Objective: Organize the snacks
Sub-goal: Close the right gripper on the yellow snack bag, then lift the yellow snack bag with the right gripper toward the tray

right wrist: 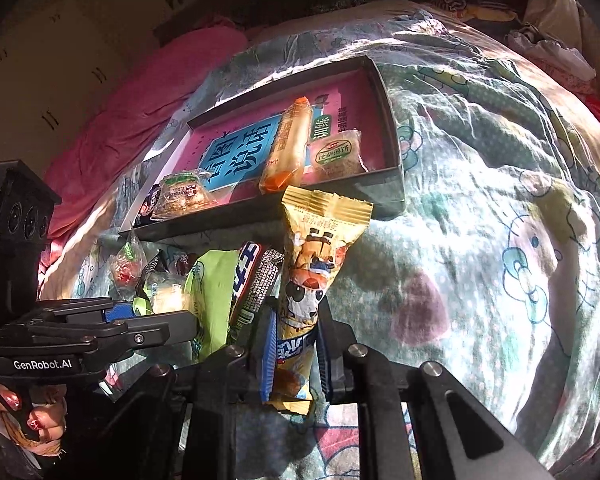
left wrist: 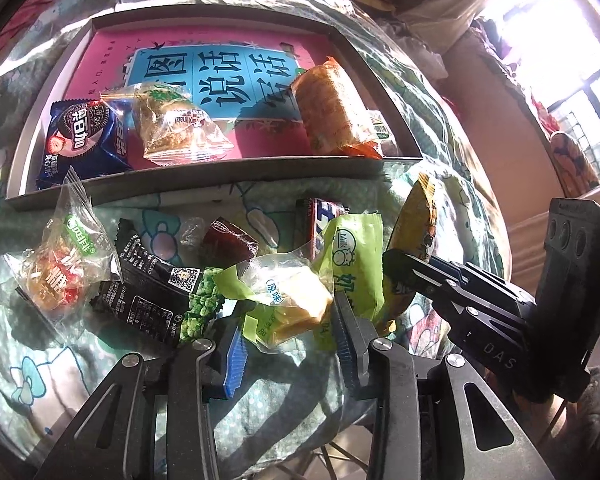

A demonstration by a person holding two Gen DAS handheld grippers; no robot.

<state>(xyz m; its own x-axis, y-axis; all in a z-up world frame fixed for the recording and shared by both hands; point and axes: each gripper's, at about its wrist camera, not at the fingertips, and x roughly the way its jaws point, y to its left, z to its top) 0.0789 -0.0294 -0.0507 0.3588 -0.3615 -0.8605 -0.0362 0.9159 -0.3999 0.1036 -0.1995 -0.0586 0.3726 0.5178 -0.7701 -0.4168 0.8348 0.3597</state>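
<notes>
- The left gripper (left wrist: pixel 288 344) is clamped on a clear-wrapped cake (left wrist: pixel 290 304) with a lime-green end flap; the blue pads (left wrist: pixel 234 360) press its near end from both sides.
- The right gripper (right wrist: pixel 292 364) is closed on a tall yellow cartoon packet (right wrist: pixel 312 280), pinched low on its body, so most of the packet stands up past the fingers.
- Both packets sit at the near edge of the loose pile on the quilt (right wrist: pixel 480 240), with the two grippers close beside each other.
- Around them lie a green milk-candy bag (left wrist: pixel 356 264), a black packet (left wrist: pixel 148 292), a bag of green peas (left wrist: pixel 200 304), a dark red sweet (left wrist: pixel 228 240) and a clear bag with red print (left wrist: pixel 56 268).
- The box (left wrist: pixel 204 182) lies just beyond the pile; it already holds an Oreo pack (left wrist: pixel 80 140), a clear crumbly snack (left wrist: pixel 176 128), a long orange biscuit roll (left wrist: pixel 332 112) and, in the right wrist view, a green-labelled wafer (right wrist: pixel 336 152).
- Judgement: the step is carrying both held packets over the near wall into the box.
- Lift straight up first, so neighbours such as the milk-candy bag are not dragged along.
- Keep the two grippers apart on the way; they could knock together.
- The yellow packet is top-heavy in this low pinch and may flop, so move it smoothly and lay it flat.
- Aim for the bare pink floor in the middle of the box, clear of the roll, and let go only once each packet rests there.
</notes>
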